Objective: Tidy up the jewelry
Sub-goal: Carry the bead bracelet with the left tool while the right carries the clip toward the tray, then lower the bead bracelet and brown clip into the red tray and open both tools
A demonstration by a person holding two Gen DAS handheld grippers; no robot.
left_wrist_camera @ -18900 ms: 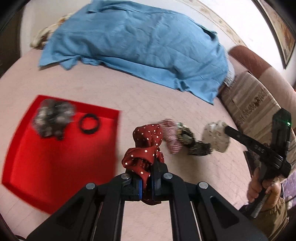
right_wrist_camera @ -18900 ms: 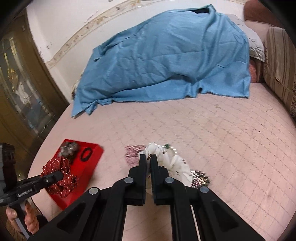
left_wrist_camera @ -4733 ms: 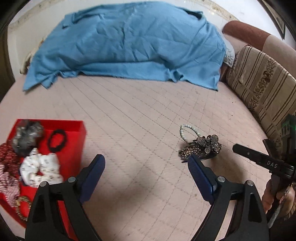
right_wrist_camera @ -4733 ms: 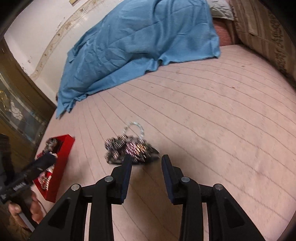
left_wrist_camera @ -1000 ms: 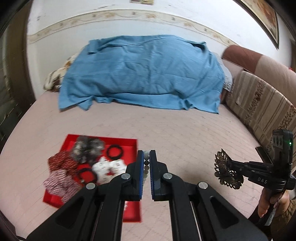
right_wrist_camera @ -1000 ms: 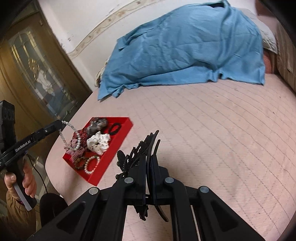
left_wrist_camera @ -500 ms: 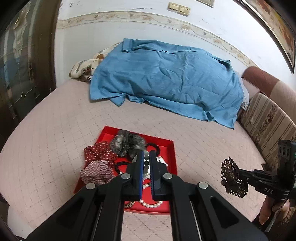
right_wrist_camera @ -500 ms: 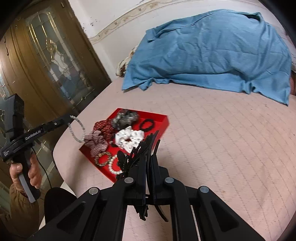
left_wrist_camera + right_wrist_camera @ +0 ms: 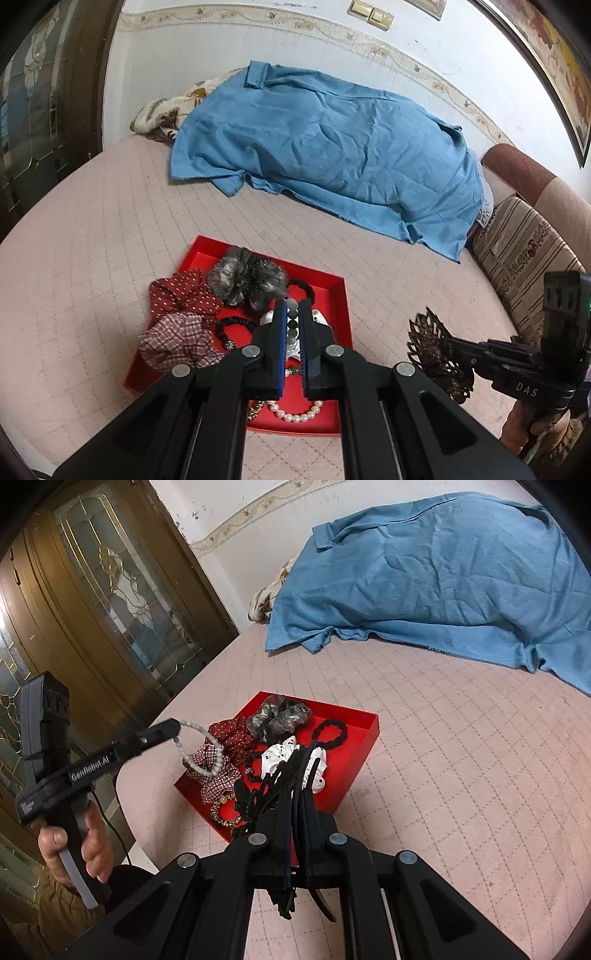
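Item: red tray (image 9: 341, 295) on the pink quilted bed (image 9: 110, 229), holding scrunchies, hair ties and a pearl bracelet (image 9: 295, 415)

Left gripper (image 9: 293, 325): jaws nearly closed on a pale bead bracelet (image 9: 201, 747), its loop dangling above the tray's left edge; tray lay directly below and ahead, this gripper the nearer

Right gripper (image 9: 297, 794): jaws clamped on a dark filigree hair clip (image 9: 436, 354), carried upright, off the tray's right rim; tray lay forward and left

Judged next: lower bracelet first
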